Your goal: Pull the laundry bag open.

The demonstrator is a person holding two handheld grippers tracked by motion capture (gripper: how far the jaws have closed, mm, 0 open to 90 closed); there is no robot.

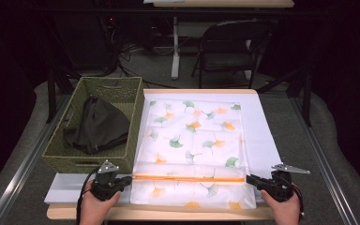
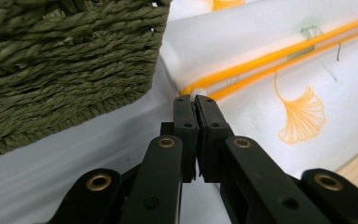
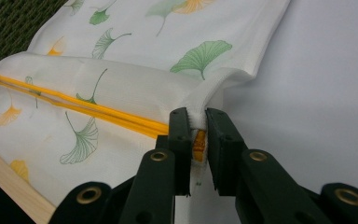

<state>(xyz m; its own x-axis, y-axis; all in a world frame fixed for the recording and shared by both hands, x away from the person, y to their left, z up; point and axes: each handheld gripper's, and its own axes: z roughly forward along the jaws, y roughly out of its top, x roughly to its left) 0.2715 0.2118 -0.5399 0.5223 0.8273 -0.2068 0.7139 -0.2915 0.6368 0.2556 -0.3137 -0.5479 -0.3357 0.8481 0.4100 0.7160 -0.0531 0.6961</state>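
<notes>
High view, cloth: the white leaf-print cloth (image 1: 194,140) lies flat on the table (image 1: 159,214), just right of the woven basket (image 1: 98,124), which holds a dark garment (image 1: 96,125).
High view, fold: the near part of the cloth is doubled along an orange piping (image 1: 187,178); this line runs from left to right, across the person's front.
High view, hands: the left gripper (image 1: 122,180) is at the left end of the piping and the right gripper (image 1: 252,180) at the right end. Each hand is equally near to its own end, and both grippers point inward, toward each other, low over the table.
Left gripper view, jaws: they are pressed together on the cloth edge where the piping ends (image 2: 196,95); the basket wall (image 2: 65,60) is close on the left.
Right gripper view, jaws: they clamp a thicker bunch of the hem (image 3: 198,122), with the orange piping between them, so a narrow gap remains.
Right gripper view, axis: the fold goes away from the fingers to the upper left.
Judgement: the next move probably needs both ends lifted together, so the fold stays straight.
</notes>
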